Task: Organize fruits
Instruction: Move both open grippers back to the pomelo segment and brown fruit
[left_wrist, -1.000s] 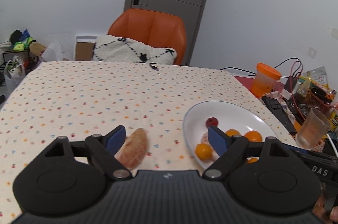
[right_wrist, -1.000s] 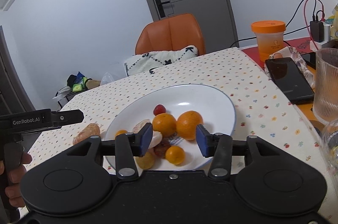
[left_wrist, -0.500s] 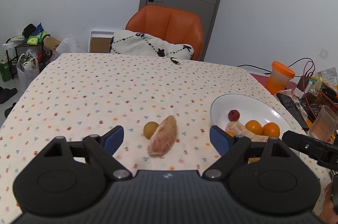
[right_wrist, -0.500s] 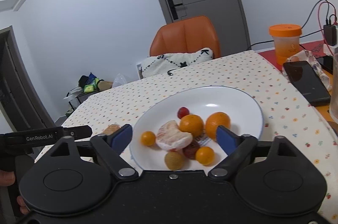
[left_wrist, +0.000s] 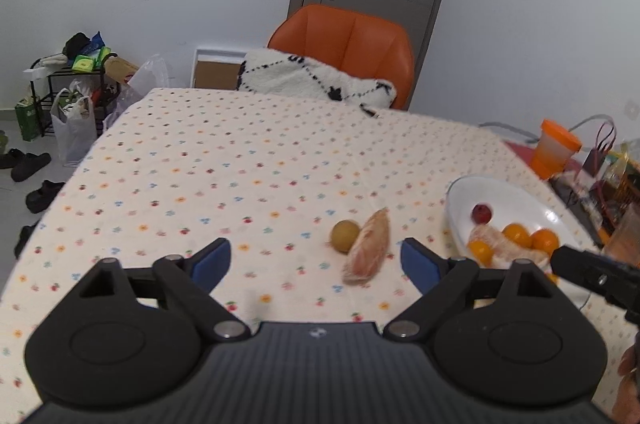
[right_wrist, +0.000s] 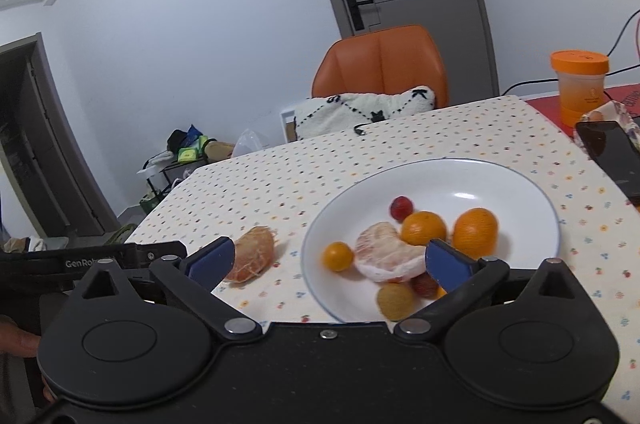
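fruits are mostly sitting in the white plate (right_wrist: pixel 520 180), a peeled segment (left_wrist: pixel 368 248) and small yellow-green fruit (left_wrist: pixel 345 236) lying on the bench beside it, both claws, left claw (left_wrist: pixel 316 260) and right claw (right_wrist: pixel 328 260), gaping wide and empty, needing gentle centring.

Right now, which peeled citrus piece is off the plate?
The orange-tinted peeled piece lying on the tablecloth, left of the plate and touching a small yellow-green fruit. The paler peeled piece lies in the plate among the oranges.

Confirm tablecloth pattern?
Cream tablecloth dotted with small multicoloured flowers and cherries; clearest in the left wrist view.
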{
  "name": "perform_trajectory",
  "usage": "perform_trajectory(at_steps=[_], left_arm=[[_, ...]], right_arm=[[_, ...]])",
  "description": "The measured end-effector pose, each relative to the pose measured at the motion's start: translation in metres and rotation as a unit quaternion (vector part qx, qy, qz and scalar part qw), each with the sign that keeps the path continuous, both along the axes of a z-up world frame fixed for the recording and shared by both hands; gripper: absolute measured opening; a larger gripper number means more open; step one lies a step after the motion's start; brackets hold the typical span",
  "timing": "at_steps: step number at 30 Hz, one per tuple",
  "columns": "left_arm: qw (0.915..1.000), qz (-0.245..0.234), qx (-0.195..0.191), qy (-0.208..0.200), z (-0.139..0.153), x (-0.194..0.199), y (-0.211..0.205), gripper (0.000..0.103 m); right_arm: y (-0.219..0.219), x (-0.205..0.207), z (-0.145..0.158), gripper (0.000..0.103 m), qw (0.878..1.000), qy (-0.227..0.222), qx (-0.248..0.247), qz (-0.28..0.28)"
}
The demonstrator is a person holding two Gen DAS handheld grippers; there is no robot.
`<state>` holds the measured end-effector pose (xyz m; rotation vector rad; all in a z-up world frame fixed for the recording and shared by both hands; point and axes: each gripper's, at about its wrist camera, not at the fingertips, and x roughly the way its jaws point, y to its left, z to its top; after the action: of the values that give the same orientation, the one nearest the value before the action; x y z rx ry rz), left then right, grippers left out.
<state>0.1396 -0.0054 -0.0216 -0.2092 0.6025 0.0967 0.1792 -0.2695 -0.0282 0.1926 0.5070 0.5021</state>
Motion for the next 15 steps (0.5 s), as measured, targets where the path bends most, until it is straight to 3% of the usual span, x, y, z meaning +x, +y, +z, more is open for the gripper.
perform_trajectory(at_steps=[15], left_arm=[[0.9997,0.011,-0.014,-0.017,0.003,-0.016,0.03,0.095]], right_arm=[[0.035,0.001,0.001,0.103,0.999,0.006,-0.011,0.029]])
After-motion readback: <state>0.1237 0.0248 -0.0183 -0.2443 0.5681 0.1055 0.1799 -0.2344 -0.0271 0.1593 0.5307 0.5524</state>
